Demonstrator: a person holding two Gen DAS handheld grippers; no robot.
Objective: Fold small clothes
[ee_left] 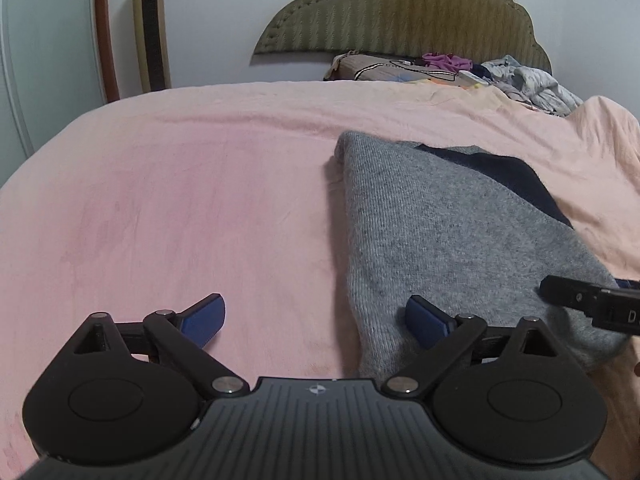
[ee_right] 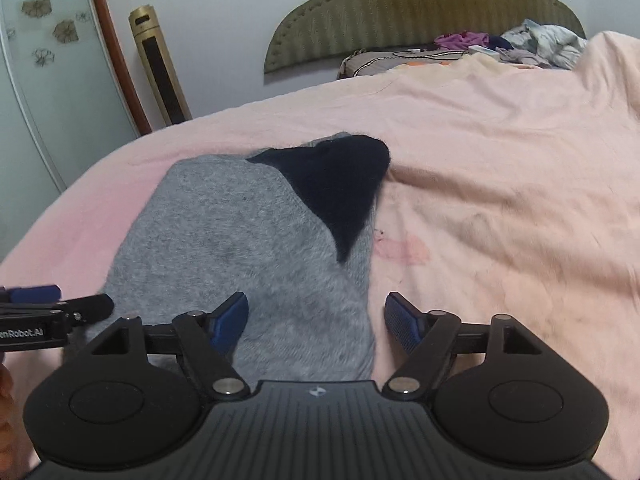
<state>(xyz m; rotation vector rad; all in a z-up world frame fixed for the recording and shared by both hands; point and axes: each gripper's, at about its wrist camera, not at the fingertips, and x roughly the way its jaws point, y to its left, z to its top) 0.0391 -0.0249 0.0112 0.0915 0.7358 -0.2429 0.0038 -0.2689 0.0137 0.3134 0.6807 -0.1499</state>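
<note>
Two sets of tongs, left tongs (ee_left: 316,320) and right tongs (ee_right: 316,320), both spread wide and holding nothing, poised at the near hem of a grey knit garment (ee_right: 248,240) lying flat on the pink bed (ee_right: 500,160), dark navy panel (ee_right: 336,188) at its far end. Likely trouble: pinching blanket along with knit, grabbing one layer only, or uneven lifts skewing the fold. Legible on the left tool's side: "enRobot.AI", partly cut off.

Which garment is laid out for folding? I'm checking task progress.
The grey knitted garment with a dark navy patch, flat near both grippers; the crumpled clothes pile lies by the headboard.
</note>
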